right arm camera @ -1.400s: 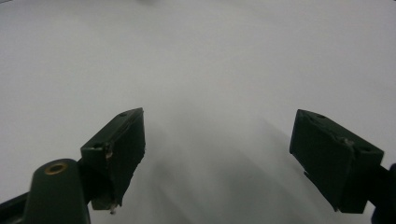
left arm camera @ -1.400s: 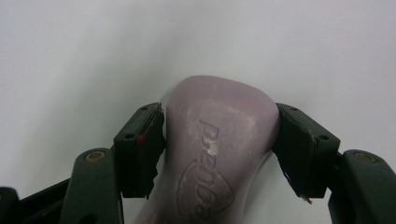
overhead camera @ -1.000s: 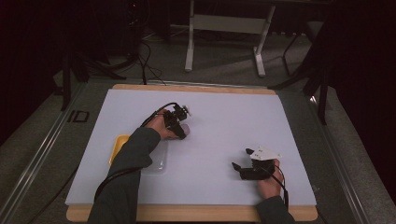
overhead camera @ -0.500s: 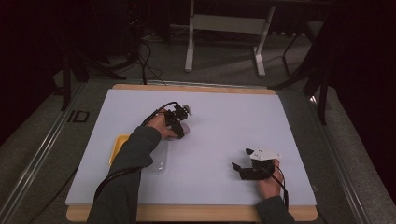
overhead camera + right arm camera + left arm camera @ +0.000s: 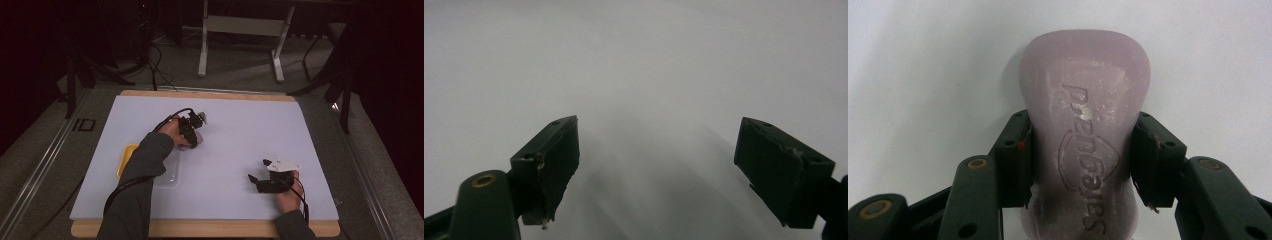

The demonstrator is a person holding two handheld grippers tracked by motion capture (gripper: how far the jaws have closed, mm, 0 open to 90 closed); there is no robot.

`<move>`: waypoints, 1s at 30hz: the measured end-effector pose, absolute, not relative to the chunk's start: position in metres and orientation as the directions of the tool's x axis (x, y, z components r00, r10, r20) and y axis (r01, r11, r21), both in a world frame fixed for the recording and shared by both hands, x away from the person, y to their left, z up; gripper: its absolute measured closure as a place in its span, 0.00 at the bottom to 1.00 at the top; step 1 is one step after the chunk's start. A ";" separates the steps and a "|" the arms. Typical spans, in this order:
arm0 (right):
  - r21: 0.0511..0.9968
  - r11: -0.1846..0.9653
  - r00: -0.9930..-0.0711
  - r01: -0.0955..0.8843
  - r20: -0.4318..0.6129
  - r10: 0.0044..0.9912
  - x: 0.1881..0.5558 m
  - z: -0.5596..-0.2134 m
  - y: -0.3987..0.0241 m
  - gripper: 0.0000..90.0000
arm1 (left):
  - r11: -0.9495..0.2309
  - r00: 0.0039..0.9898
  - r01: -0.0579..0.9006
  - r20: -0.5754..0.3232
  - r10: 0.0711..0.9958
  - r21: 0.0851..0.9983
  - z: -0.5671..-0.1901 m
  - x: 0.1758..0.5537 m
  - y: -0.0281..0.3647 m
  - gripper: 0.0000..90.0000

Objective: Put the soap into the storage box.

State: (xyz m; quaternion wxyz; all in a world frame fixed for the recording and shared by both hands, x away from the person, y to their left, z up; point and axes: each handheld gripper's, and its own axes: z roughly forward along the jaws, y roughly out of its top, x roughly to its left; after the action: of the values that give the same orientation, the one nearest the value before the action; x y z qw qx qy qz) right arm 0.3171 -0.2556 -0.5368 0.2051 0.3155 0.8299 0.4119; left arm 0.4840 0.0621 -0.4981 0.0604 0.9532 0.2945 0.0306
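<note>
L claw [image 5: 1080, 165] is clamped on a pale lilac embossed soap bar [image 5: 1085, 125] lying on the white counter [image 5: 240, 130], pads at its narrow waist. Risk: waxy sides slip w/ a tilted lift. R claw [image 5: 659, 170] gapes wide, empty, near front edge.

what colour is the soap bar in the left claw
Pale lilac soap bar, clearest in the left gripper view.

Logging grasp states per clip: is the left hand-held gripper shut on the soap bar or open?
Shut on it. The left hand-held gripper has both jaws pressed against the sides of the soap bar.
</note>
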 end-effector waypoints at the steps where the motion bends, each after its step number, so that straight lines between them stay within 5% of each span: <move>1: 0.813 0.462 -0.717 0.354 -0.081 0.692 0.317 -0.537 -0.256 0.20 | -0.824 0.827 0.557 0.025 0.562 0.109 -0.498 0.485 0.060 0.54; 30: 0.812 0.464 -0.717 0.353 -0.084 0.692 0.317 -0.537 -0.255 0.20 | -0.786 0.794 0.603 -0.007 0.607 0.136 -0.498 0.484 0.067 0.55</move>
State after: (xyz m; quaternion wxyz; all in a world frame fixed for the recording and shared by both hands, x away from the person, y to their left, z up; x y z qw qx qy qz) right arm 0.3170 -0.2554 -0.5368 0.2060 0.3147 0.8305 0.4108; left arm 0.4838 0.0666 -0.4984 0.0654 0.9449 0.3202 0.0186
